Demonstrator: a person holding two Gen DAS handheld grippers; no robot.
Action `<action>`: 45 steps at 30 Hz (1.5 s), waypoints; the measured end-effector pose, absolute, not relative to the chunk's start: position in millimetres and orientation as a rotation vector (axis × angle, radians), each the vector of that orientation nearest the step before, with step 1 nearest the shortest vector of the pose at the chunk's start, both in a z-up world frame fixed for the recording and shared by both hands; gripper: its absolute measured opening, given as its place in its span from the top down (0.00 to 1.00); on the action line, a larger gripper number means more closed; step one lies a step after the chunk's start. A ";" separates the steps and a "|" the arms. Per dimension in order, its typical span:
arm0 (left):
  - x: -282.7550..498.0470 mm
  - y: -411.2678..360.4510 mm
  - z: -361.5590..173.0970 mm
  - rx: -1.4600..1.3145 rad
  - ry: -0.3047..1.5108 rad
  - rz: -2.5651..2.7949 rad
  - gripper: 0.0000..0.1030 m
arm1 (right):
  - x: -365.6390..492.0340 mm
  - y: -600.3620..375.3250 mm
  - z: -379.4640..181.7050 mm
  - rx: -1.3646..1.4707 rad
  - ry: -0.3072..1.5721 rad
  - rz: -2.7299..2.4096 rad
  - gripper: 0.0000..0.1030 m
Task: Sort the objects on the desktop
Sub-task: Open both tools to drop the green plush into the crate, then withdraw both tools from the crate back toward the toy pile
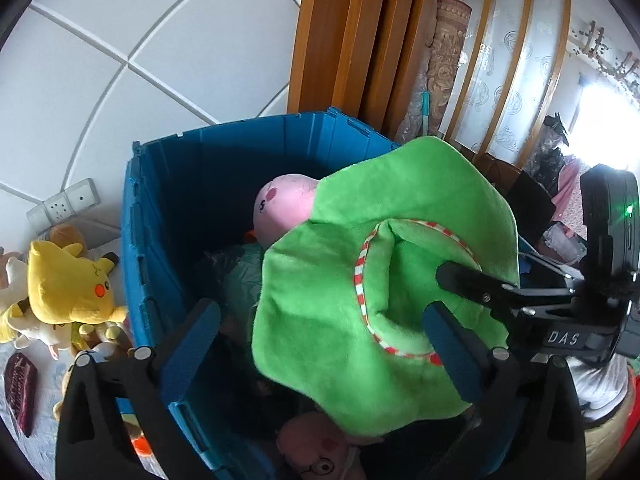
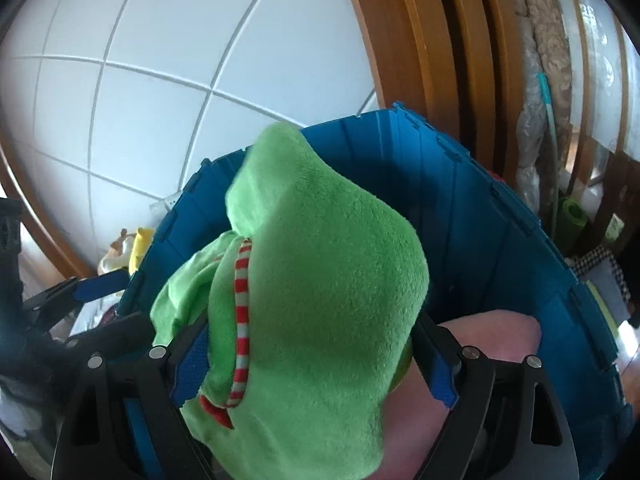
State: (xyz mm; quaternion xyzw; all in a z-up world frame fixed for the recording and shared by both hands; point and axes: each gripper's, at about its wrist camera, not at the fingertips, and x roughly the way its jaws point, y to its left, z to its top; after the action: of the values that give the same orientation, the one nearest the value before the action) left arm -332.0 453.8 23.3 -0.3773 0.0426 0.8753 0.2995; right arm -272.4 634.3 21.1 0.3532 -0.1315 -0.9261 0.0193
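A green plush hat (image 1: 360,280) with a red-and-white striped band hangs over the blue plastic crate (image 1: 168,184). My right gripper (image 2: 312,364) is shut on the hat (image 2: 320,300), which fills the space between its blue pads. In the left wrist view the right gripper (image 1: 460,276) reaches in from the right and pinches the hat's crown. My left gripper (image 1: 320,344) is open, its fingers spread wide at the crate's near rim, with the hat's brim lying between them. A pink pig plush (image 1: 280,208) lies inside the crate.
Yellow Pikachu plush (image 1: 72,280) and other small plush toys sit left of the crate on the table. A dark red object (image 1: 22,388) lies at far left. Another pink plush with glasses (image 1: 320,448) lies low in the crate. White tiled wall and wooden door frame (image 1: 340,40) stand behind.
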 end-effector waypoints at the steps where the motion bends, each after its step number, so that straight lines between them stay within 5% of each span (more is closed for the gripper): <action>1: -329.0 449.9 24.8 -0.997 0.105 2.326 0.00 | -270.5 637.0 22.8 1.083 -0.409 -2.886 0.07; 3: -326.5 443.6 28.2 -0.987 0.092 2.339 0.00 | -266.9 643.4 26.1 1.055 -0.412 -2.910 0.00; 14: -300.0 384.1 36.7 -0.918 0.053 2.458 0.00 | -233.8 621.8 37.4 0.933 -0.369 -2.956 0.00; 45: -290.0 78.9 -29.8 -1.064 0.018 2.653 0.00 | -250.0 281.6 9.6 0.939 -0.113 -2.893 0.00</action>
State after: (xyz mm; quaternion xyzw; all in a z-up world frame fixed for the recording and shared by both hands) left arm -290.0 78.9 -29.8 -0.3686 0.0064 0.9188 0.1410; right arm -250.0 281.6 9.6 0.3083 -0.0371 -0.9493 0.0488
